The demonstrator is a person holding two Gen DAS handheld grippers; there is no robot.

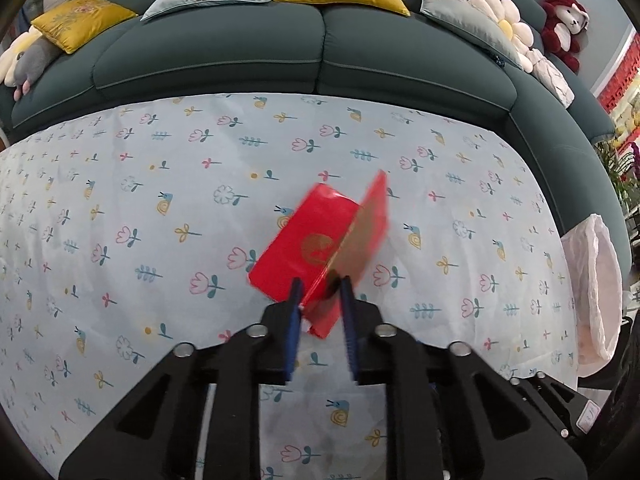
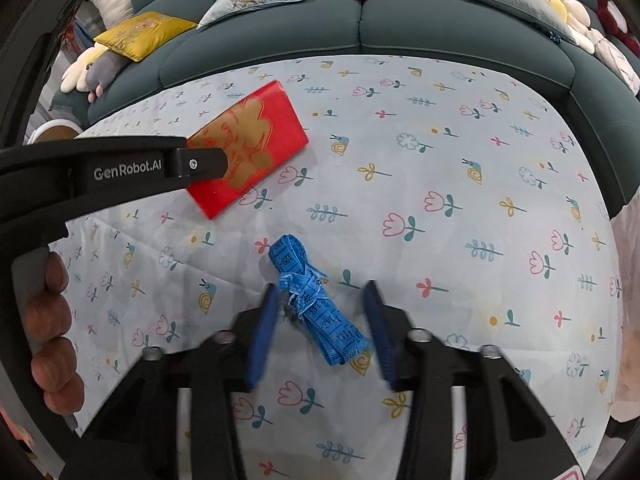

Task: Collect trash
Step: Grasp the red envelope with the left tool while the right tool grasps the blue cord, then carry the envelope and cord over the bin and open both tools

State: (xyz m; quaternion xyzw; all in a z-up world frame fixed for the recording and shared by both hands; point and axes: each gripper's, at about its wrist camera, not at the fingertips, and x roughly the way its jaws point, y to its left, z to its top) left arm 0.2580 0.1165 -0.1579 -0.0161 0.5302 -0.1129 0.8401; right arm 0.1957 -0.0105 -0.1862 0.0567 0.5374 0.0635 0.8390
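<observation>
R gripper jaws wide open around blue tape, not gripping; soft, light, floppy, so pinch at the knot mid-bundle. L gripper jaws closed on red envelope; thin, light, slick, held by its corner. Bag far right.

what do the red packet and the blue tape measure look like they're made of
Red packet: likely glossy coated paper or foil; it reflects light and folds crisply, with gold print. Blue tape measure: soft vinyl or cloth, since it bunches limply, printed with black numbers.
</observation>
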